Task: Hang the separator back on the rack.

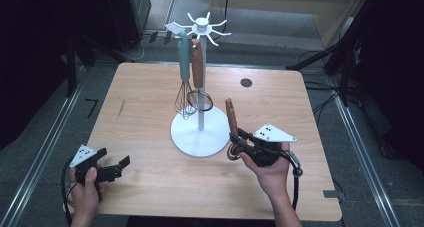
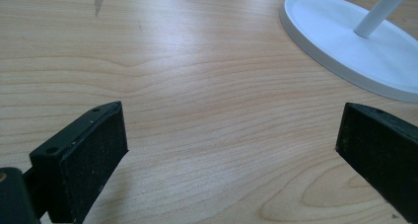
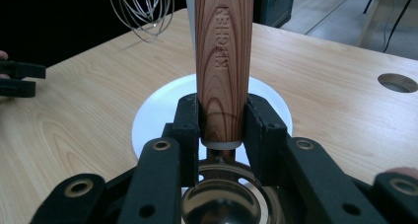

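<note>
While my right gripper hovers just right of the white stand, it holds a wooden-handled utensil near the junction of handle and metal. In the high view the utensil's long axis runs nearly upright with a slight lean, the wooden handle pointing up and away from me and the metal head pointing down toward the counter. In the right gripper view the handle rises straight from between my fingers, lettering running along its length, and a shiny round metal bowl sits below the grip. Both fingers press against the lower end of the handle, one on each side, so the right grip is closed on the utensil.

My left gripper rests low at the near left part of the counter, well apart from the utensil. In the left gripper view its fingers stand wide apart with only bare wood between them; that gripper is open and holds nothing. The stand's round base shows at the upper right of that view.

On the stand, a whisk with a pale teal handle and a second wooden-handled tool hang from the top arms, side by side.
</note>
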Motion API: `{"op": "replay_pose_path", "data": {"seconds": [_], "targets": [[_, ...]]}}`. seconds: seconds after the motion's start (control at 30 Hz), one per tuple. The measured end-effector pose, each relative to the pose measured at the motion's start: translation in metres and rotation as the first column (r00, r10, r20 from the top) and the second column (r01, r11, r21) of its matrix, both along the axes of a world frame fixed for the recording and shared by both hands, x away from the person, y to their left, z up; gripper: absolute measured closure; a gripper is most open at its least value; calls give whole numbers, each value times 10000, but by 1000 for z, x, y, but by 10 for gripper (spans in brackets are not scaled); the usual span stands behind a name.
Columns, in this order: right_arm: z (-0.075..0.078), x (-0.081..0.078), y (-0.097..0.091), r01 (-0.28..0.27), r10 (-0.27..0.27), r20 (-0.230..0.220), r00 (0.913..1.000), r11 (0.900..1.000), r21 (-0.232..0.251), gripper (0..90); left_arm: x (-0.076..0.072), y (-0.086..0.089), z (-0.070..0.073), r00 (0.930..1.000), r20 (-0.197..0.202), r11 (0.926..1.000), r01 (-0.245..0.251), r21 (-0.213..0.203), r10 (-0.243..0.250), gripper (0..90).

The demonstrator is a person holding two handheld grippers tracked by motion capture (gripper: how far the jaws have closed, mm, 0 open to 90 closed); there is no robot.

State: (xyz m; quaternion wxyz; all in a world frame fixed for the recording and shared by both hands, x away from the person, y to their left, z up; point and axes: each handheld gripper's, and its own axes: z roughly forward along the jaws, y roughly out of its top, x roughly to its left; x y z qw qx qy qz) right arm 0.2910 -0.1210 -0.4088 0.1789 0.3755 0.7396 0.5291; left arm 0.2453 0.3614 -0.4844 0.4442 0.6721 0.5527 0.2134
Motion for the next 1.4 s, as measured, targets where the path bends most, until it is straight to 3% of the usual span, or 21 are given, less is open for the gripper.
{"op": "replay_pose_path", "data": {"seconds": [0.57, 0.77, 1.4], "targets": [[18, -7, 0, 5, -37, 654, 9979, 9988, 482, 711, -1, 1, 0, 10000, 55, 9999, -72, -120, 73, 0], [27, -8, 0, -43, -2, 840, 9965, 9986, 534, 711, -1, -1, 0, 10000, 87, 10000, -47, 34, 47, 0], [42, -9, 1, -88, -8, 1038, 9946, 9957, 918, 710, -1, 0, 0, 10000, 39, 10000, -6, -48, 6, 0]]}}
